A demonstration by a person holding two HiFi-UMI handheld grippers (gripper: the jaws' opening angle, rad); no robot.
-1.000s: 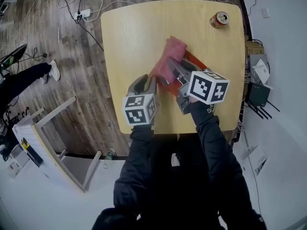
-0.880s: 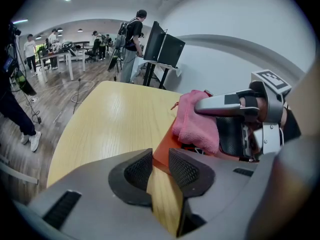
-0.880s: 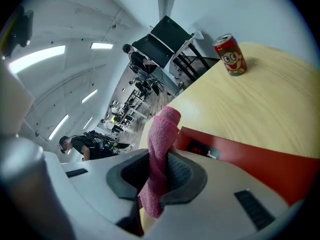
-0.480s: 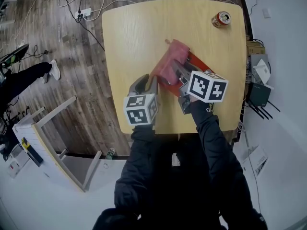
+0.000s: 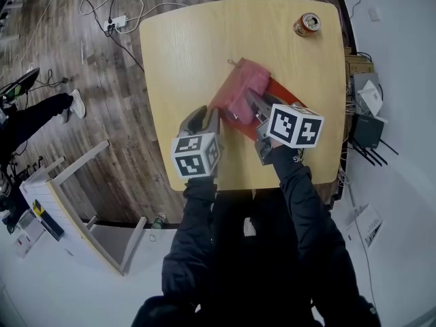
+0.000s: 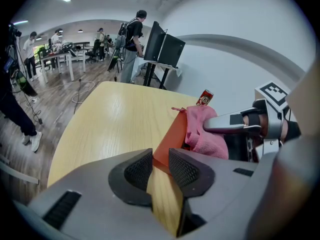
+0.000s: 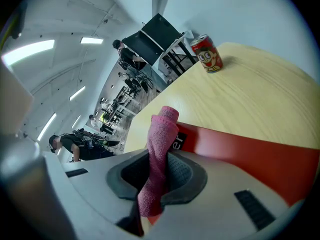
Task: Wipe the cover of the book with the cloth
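A red book [image 5: 285,92] lies flat on the wooden table [image 5: 191,46], at an angle. A pink cloth [image 5: 238,87] is spread over the book's left part. My right gripper [image 5: 249,102] is shut on the cloth [image 7: 162,134], which hangs pinched between its pads over the red cover [image 7: 250,149]. My left gripper [image 5: 205,116] sits at the book's near-left corner. In the left gripper view its jaws [image 6: 160,159] are drawn close on that corner of the book [image 6: 170,136], with the cloth [image 6: 202,131] just beyond.
A red drink can [image 5: 307,24] stands near the table's far right corner, also seen as the can [image 7: 208,53]. Cables and a power strip [image 5: 116,22] lie on the floor to the left. A white frame [image 5: 82,203] stands by the near left.
The cloth has shifted a little across the cover with my right gripper and lies slightly wider. My left gripper has stayed at the book's corner.
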